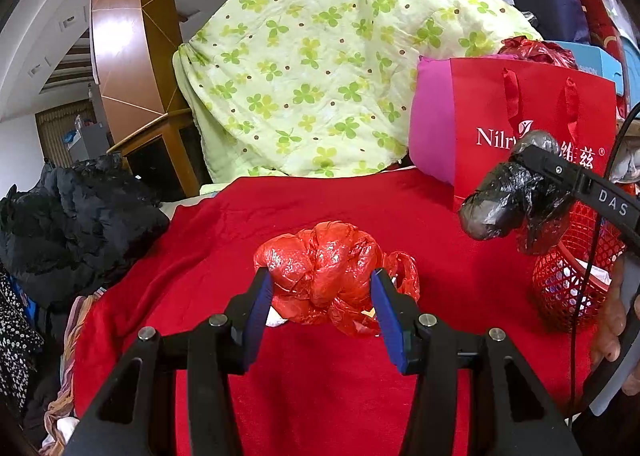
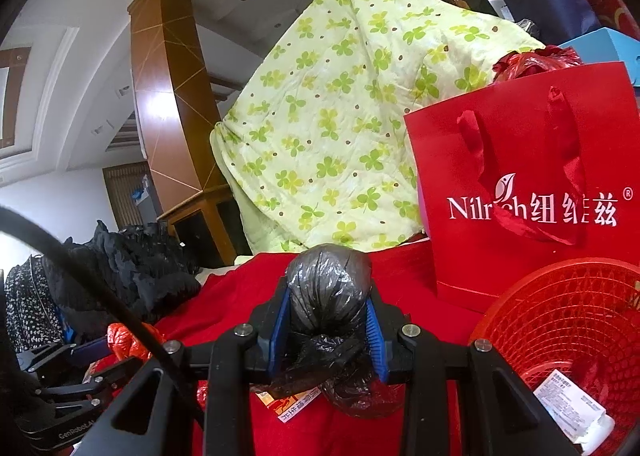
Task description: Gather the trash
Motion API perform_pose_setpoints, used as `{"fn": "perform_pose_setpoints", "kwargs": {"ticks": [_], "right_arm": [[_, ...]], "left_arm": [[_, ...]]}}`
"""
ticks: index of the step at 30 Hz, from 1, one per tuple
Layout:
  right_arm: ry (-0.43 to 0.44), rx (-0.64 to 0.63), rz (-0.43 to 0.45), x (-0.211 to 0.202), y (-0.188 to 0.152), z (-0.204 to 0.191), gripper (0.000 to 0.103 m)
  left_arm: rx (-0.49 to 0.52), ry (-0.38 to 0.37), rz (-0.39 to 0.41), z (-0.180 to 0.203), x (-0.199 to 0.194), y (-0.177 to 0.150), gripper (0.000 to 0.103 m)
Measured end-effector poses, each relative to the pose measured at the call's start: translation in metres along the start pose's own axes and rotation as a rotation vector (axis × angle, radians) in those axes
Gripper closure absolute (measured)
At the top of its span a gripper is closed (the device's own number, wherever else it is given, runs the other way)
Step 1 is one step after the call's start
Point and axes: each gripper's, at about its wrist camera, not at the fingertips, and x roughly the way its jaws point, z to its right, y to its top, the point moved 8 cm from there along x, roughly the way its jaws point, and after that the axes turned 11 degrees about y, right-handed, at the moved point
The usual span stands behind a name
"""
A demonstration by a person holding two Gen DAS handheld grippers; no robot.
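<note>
On the red cloth (image 1: 320, 376) that covers the surface, a knotted red bag (image 1: 320, 268) lies between the fingers of the left gripper (image 1: 322, 292). The blue pads stand on either side of the bag, spread apart; whether they touch the plastic I cannot tell. White and orange scraps peek out from under the bag.

Up and to the right, the right gripper (image 2: 328, 320) holds a black bag (image 2: 328, 288) clear of the cloth, its fingers pressed against both sides of the bundle. The bag's knotted tail hangs down behind the pads. From the left wrist view the black bag (image 1: 508, 199) hangs above the near rim of the red basket (image 1: 568, 280). The basket (image 2: 568, 320) sits on the cloth at the right, with a white printed wrapper (image 2: 568, 404) lying inside it.

Just behind the basket stands a red paper bag (image 2: 532, 183) with white lettering and ribbon handles; crumpled red plastic shows above its top edge. A pink cushion (image 1: 432, 123) leans beside it. A green clover-print quilt (image 1: 328, 55) rises behind everything. A black jacket (image 1: 72, 219) lies heaped to the left of the cloth.
</note>
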Motion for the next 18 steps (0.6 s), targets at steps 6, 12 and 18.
{"fn": "perform_pose_setpoints", "kwargs": {"ticks": [6, 12, 18], "right_arm": [[-0.009, 0.001, 0.011, -0.005, 0.003, 0.006, 0.067], [-0.015, 0.000, 0.031, -0.013, 0.008, 0.011, 0.067], [-0.020, 0.009, 0.051, -0.022, 0.011, 0.016, 0.067]], "left_arm": [[0.013, -0.008, 0.002, 0.006, -0.001, -0.002, 0.051], [0.023, -0.013, 0.004, 0.011, -0.003, -0.002, 0.051], [0.032, -0.018, 0.008, 0.015, -0.005, -0.001, 0.051]]}}
